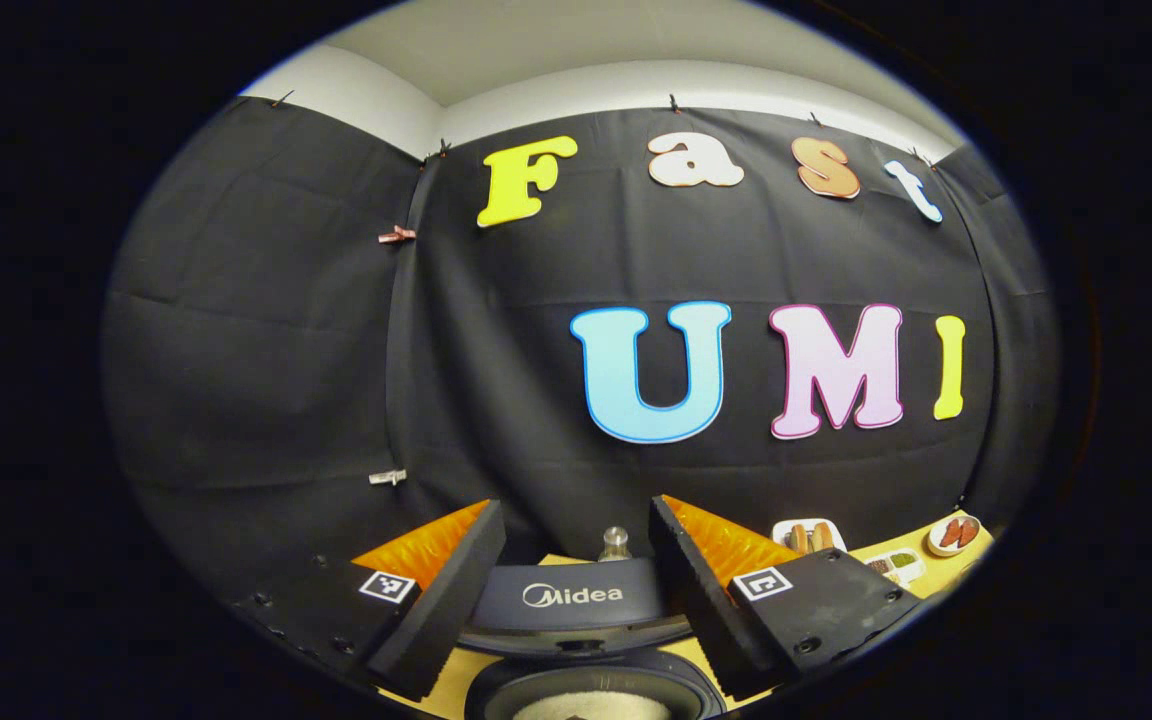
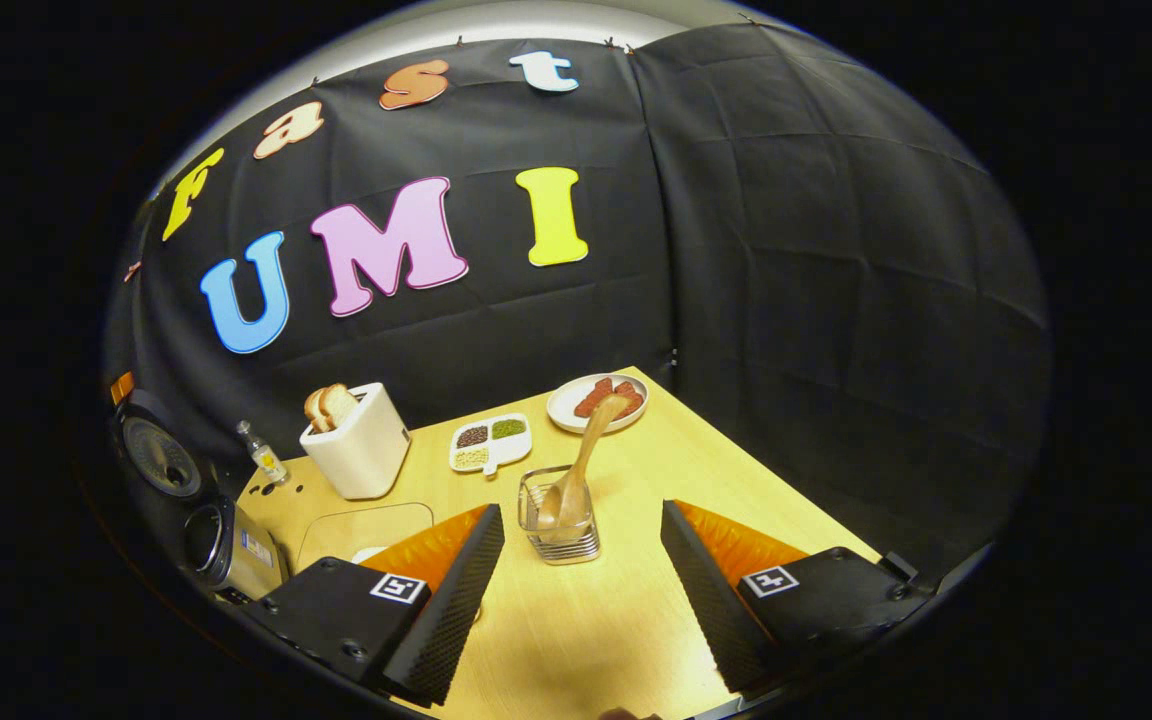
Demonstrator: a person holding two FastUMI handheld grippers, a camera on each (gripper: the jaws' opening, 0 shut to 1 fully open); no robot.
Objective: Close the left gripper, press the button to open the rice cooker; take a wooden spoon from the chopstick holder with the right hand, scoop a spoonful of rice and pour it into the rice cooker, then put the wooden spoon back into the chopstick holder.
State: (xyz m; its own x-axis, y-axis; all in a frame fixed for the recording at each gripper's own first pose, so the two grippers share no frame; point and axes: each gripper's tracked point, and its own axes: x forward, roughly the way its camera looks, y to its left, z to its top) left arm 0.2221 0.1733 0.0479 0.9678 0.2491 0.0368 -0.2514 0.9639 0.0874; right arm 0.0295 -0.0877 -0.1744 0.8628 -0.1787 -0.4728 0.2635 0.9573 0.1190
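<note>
The rice cooker [image 1: 572, 598] lies just below my left gripper [image 1: 574, 505], its lid raised and facing me, with white rice in the pot [image 1: 591, 706] at the bottom edge. The left gripper is open, holding nothing. In the right gripper view, the wire chopstick holder [image 2: 561, 530] stands on the wooden table a short way ahead, centred between my fingers. The wooden spoon [image 2: 591, 445] leans in it, handle up and to the right. My right gripper [image 2: 581, 508] is open and clear of both. The cooker [image 2: 236, 555] sits at the far left, lid [image 2: 161, 455] up.
A white toaster [image 2: 356, 445] with bread, a small bottle [image 2: 263, 452], a divided dish [image 2: 491, 442] of grains and a plate [image 2: 576, 412] of sausages stand along the back of the table [image 2: 576, 640]. A clear container [image 2: 366, 525] sits behind my left finger. Black cloth walls close in behind and to the right.
</note>
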